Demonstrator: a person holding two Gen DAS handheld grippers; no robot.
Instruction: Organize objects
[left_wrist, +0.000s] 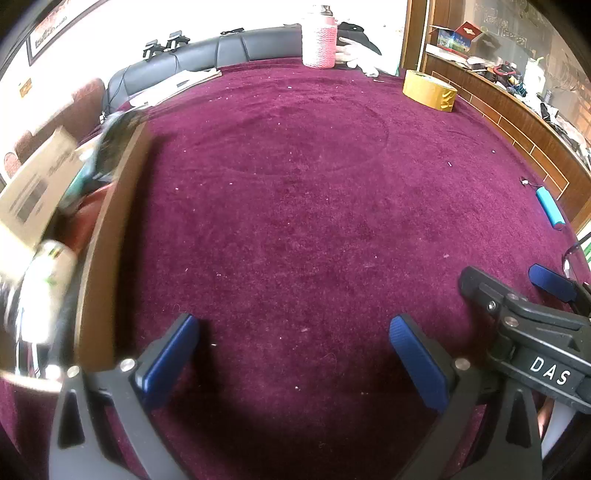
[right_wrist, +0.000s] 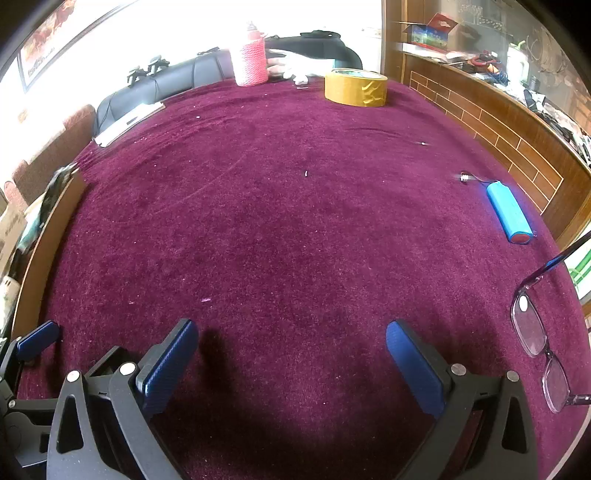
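- The left gripper, black-framed with blue padded fingers, hangs over the dark red velvet tablecloth with its jaws spread wide and nothing between them.
- The right gripper, of the same build, is likewise spread wide and empty above the same cloth, pointing down at a slant.
- Each wrist view catches the other tool: the left view shows the right gripper's black body marked "DAS" at its lower right edge, and the right view shows one blue pad of the left gripper at its lower left edge.
- A brown cardboard box stands at the left edge of the table. The left view looks into it and shows blurred items inside, among them a tan carton and a white bottle; the right view shows only its brown wall.
- A blue cylindrical battery pack with a thin lead lies on the cloth at the right, well apart from both grippers; the right view shows it larger and clearer.
- Clear-framed eyeglasses lie open on the cloth just right of the right gripper. The left view shows only a sliver of them at its right edge.
- A roll of tan packing tape sits flat at the far side of the table, with a pink knit-covered bottle standing upright to its left; both views show them.
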